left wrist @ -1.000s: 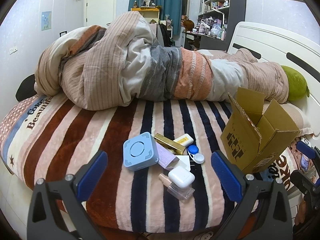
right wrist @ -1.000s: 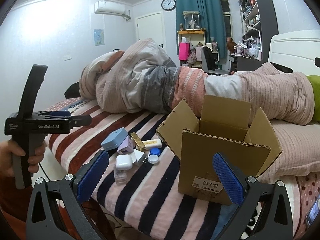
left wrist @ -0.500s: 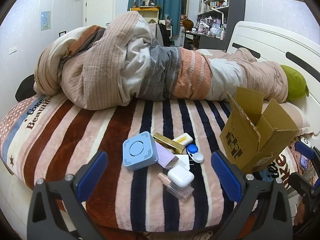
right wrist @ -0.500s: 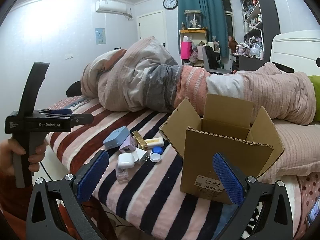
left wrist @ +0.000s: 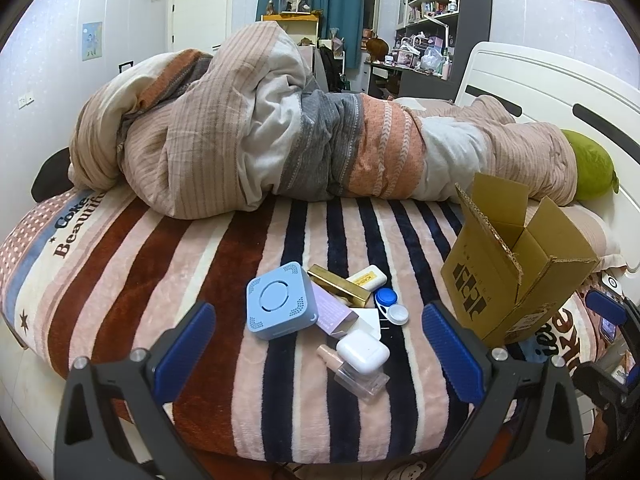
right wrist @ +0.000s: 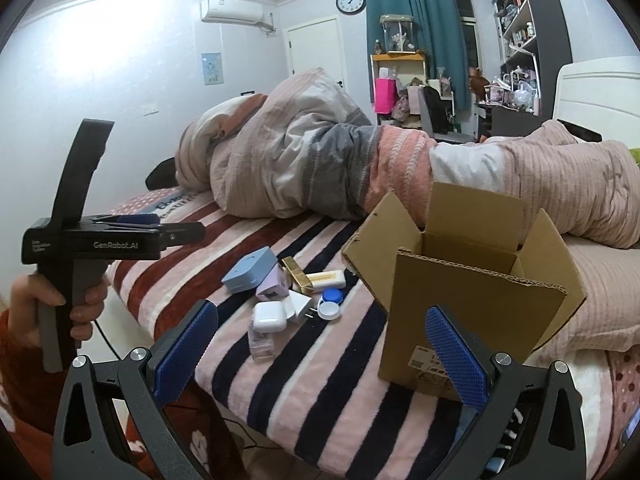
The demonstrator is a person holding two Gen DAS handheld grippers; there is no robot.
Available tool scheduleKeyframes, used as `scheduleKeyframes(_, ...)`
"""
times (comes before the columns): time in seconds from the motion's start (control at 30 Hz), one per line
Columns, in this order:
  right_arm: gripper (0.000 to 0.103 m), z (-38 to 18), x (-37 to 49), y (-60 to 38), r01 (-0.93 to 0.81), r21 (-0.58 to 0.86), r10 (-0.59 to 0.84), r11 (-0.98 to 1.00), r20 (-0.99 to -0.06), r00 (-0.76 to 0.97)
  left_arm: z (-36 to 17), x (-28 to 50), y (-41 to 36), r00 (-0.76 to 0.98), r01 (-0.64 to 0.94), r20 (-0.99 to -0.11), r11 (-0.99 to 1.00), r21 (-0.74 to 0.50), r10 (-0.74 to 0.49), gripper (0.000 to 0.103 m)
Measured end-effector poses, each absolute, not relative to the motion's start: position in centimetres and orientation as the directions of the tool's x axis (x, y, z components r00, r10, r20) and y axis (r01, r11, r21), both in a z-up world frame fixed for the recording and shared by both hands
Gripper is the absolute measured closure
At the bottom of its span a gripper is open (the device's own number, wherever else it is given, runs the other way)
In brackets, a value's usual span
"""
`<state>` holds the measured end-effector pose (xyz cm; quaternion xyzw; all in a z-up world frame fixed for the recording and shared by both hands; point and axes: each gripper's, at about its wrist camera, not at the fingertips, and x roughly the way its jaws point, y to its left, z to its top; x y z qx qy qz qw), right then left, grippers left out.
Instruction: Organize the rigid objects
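A pile of small rigid items lies on the striped blanket: a blue square device, a gold bar-shaped box, a lilac box, a white earbud case, a clear bottle, a cream bar and a blue-and-white lens case. An open cardboard box stands to their right. My left gripper is open and empty, just short of the pile. My right gripper is open and empty, before the box and the pile.
A rolled striped duvet lies across the bed behind the items. A green cushion sits by the white headboard. The bed edge is right below both grippers. The left gripper body shows at the left of the right wrist view.
Both grippers have edged slightly closer to the bed. The items and the box have not moved.
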<state>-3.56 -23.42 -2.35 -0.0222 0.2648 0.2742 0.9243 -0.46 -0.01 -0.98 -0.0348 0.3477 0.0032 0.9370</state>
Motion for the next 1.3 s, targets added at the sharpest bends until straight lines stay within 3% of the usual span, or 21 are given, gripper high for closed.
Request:
scheduleKeyframes(0.37, 0.000, -1.5, -2.9, -22.3, -0.525, 0.065, 0.485, 0.848, -0.493, 0.722, -1.0, -0.7, 0.4, 0.760, -0.028, -0.650, 0.998, -0.063, -0.020, 0.000)
scheduleKeyframes(0.53, 0.000, 1.8, -1.3, -24.3, -0.535, 0.077, 0.495, 0.841, -0.507, 0.706, -1.0, -0.7, 1.0, 0.762, -0.038, -0.647, 0.997, -0.069, -0.016, 0.000)
scheduleKeyframes(0.63, 0.000, 4.0, 1.5, -27.3, -0.454, 0.128, 0.446, 0.881, -0.541, 0.713, -1.1, -0.5, 1.4, 0.764, -0.042, -0.645, 0.997, -0.072, -0.015, 0.000)
scheduleKeyframes(0.8, 0.000, 4.8, 7.8, -32.2, -0.274, 0.006, 0.213, 0.962, -0.646, 0.733, -2.4, 0.2, 2.7, 0.764, -0.068, -0.645, 0.996, -0.062, 0.012, 0.000)
scheduleKeyframes(0.87, 0.000, 3.8, 10.0, -33.8, -0.236, 0.022, 0.183, 0.972, -0.698, 0.692, -3.7, 1.0, 3.7, 0.761, -0.075, -0.649, 0.995, -0.064, 0.016, 0.000)
scheduleKeyframes(0.93, 0.005, 2.0, 12.1, -35.2, -0.220, 0.065, 0.193, 0.973, -0.754, 0.628, -5.5, 2.1, 4.7, 0.743, -0.068, -0.670, 0.995, -0.068, 0.005, 0.000)
scheduleKeyframes(1.03, 0.024, -0.5, 13.9, -36.5, -0.198, 0.099, 0.195, 0.975, -0.807, 0.558, -8.5, 4.1, 6.0, 0.700, -0.051, -0.714, 0.995, -0.087, -0.026, 0.000)
scheduleKeyframes(1.13, 0.051, -2.4, 14.7, -36.8, -0.176, 0.116, 0.192, 0.977, -0.834, 0.517, -10.7, 5.7, 6.8, 0.680, -0.036, -0.733, 0.996, -0.084, -0.038, 0.000)
scheduleKeyframes(1.2, 0.078, -3.4, 15.1, -37.0, -0.165, 0.153, 0.215, 0.974, -0.846, 0.488, -11.9, 6.7, 7.1, 0.660, -0.012, -0.748, 0.994, -0.107, -0.072, 0.000)
scheduleKeyframes(1.3, 0.087, -3.9, 15.7, -37.4, -0.157, 0.170, 0.226, 0.973, -0.843, 0.487, -13.4, 8.5, 7.5, 0.630, -0.005, -0.763, 0.982, -0.191, -0.145, 0.000)
